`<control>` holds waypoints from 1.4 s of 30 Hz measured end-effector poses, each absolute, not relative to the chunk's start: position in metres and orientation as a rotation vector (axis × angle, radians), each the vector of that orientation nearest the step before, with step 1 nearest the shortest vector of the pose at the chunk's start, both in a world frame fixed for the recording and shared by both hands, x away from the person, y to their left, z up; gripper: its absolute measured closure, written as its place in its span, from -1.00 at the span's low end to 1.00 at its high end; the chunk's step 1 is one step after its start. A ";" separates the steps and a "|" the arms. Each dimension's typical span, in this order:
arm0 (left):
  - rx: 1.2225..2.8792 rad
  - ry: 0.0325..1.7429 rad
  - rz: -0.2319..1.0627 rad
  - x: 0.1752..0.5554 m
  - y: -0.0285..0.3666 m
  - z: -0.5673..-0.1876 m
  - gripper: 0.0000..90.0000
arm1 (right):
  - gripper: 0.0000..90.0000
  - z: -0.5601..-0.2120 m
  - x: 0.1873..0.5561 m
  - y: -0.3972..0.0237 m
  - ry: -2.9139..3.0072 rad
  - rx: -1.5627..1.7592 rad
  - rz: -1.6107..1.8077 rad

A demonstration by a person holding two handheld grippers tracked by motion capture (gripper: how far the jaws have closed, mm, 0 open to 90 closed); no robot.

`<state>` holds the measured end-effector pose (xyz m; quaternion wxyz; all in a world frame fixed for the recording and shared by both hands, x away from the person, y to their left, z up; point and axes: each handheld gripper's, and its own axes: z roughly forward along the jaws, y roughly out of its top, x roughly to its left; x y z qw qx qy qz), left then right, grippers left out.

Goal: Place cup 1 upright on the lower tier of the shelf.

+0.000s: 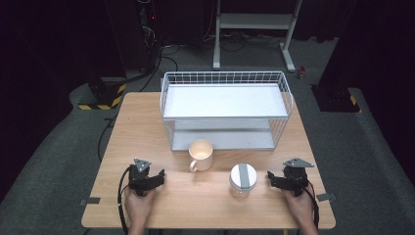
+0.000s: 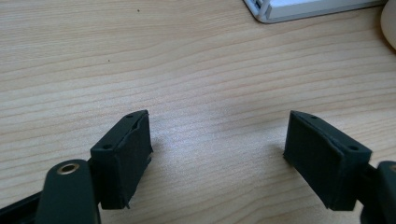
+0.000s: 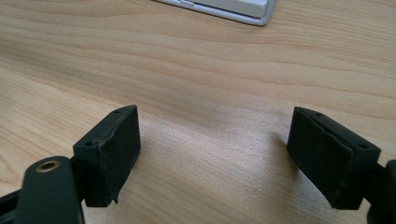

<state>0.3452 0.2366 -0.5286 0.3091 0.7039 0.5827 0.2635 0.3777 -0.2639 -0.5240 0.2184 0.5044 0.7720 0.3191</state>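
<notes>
1. Two things stand between the grippers: a cream mug [image 1: 201, 155] and a jar [image 1: 242, 179] with a grey lid. Both stand upright on the table [image 1: 147, 122], in front of a white wire rack [image 1: 225, 110]. They look set out for easy reach, and I judge they are meant for the rack's shelves.
2. The left gripper [image 1: 159, 177] rests at the near edge with its jaws spread wide and nothing between them. In the left gripper view its fingers [image 2: 122, 156] frame bare wood. The mug lies ahead and off to the outer side of the right-hand finger, just clipping that view's edge [image 2: 390, 23].
3. The right gripper [image 1: 271, 180] is likewise wide and empty, fingers [image 3: 109, 154] over bare wood. In the high view the jar sits just beside its tips, not touching.
4. Both hands [image 1: 139, 205] hold the grippers low and nearly level, and both point inward, toward each other. I read this as a ready pose: neither gripper has gone for the mug or jar yet.
</notes>
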 end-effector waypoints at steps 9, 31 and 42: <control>1.860 1.539 0.696 0.345 0.237 -0.529 -0.49 | -0.62 -0.524 0.378 -0.264 2.137 1.396 0.884; 1.859 1.542 0.695 0.345 0.237 -0.528 -0.49 | -0.68 -0.524 0.377 -0.266 2.143 1.401 0.874; 1.859 1.542 0.695 0.345 0.237 -0.529 -0.49 | -0.68 -0.523 0.372 -0.270 2.121 1.416 0.898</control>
